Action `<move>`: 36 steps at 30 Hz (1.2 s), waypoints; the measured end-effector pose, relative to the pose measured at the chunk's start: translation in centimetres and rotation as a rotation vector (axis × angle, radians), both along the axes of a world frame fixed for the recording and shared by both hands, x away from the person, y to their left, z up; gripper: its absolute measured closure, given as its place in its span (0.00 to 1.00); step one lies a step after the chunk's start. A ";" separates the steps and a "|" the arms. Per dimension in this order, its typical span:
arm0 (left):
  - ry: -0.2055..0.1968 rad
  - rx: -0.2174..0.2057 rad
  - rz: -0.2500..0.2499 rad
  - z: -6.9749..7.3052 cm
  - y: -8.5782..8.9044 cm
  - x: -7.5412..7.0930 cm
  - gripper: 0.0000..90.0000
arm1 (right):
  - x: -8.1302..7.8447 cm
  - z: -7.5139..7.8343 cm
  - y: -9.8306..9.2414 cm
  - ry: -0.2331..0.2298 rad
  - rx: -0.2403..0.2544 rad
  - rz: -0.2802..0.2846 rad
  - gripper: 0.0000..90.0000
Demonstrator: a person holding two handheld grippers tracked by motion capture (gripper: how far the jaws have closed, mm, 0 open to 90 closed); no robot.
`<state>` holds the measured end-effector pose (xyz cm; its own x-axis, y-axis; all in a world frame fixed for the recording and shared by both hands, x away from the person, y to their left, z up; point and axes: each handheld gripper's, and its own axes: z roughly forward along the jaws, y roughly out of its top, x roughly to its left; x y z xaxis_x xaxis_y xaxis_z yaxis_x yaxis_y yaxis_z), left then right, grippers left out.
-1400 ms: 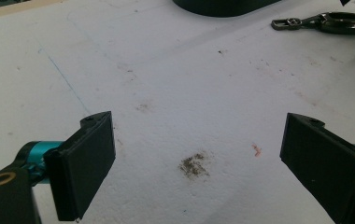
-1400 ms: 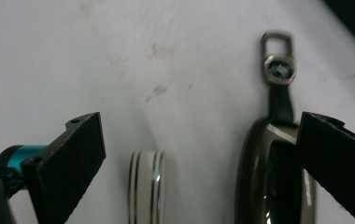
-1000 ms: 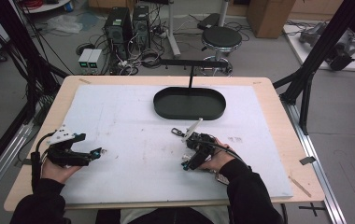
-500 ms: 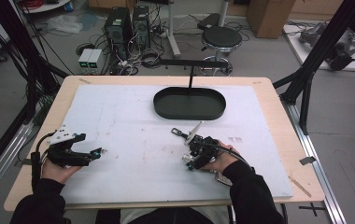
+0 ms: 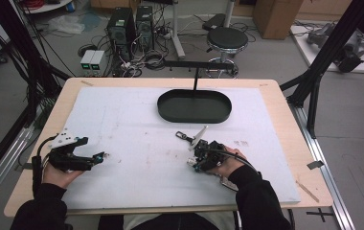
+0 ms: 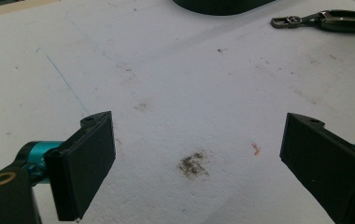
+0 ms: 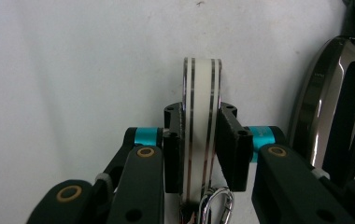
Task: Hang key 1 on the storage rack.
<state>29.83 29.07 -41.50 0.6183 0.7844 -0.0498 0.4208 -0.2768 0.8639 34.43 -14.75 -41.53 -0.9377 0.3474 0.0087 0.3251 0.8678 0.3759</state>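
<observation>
1. The right gripper (image 7: 199, 154) has its jaws clamped flat on a white tag with thin dark stripes (image 7: 202, 126). It looks like a key fob or strap piece. A silver ring (image 7: 215, 205) shows just under the jaws, so I reckon it's part of a keychain.

2. From the high view, the right gripper (image 5: 204, 154) sits on the near side of the black oval tray (image 5: 194, 106), a little to the right of the tray's middle. The white tag (image 5: 199, 133) sticks out of the jaws and points up toward the tray, so its long axis runs roughly from the gripper to the tray.

3. A dark metal clip (image 5: 183, 137) lies on the worktop (image 5: 122, 124) just left of the white tag, also on the near side of the tray. In the left gripper view the same clip (image 6: 325, 21) lies flat with its long axis sideways. In the right gripper view there's a dark glossy piece (image 7: 334, 121) right beside the jaws, and I can't tell if it's joined to the tag.

4. The left gripper (image 5: 98, 157) is well away from the tray, near the worktop's left front. Its jaws are spread wide with nothing between them, just stained white board in the left gripper view (image 6: 194, 163).

5. My guess is the tag goes into the tray. The right hand is clearly nearer, and the tray lies straight ahead along the tag's axis, so a forward carry should do it.
</observation>
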 end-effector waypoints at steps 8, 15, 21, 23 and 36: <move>0.000 -0.002 0.001 0.0 0.0 0.0 0.12 | 0.3 1.0 -0.5 -0.019 0.078 -0.053 0.83; 0.000 -0.001 0.000 0.0 0.0 0.0 0.12 | 0.7 2.2 -1.5 -0.021 0.199 -0.090 0.83; -0.001 -0.003 0.001 0.0 0.0 0.0 0.12 | 1.4 3.6 -2.2 -0.023 0.291 -0.124 0.83; -0.001 -0.003 0.001 0.0 0.0 0.1 0.12 | 1.7 4.3 -2.4 -0.027 0.309 -0.133 0.83; -0.005 -0.016 -0.001 0.0 0.1 0.0 0.12 | 3.9 8.5 -3.0 -0.031 0.440 -0.184 0.83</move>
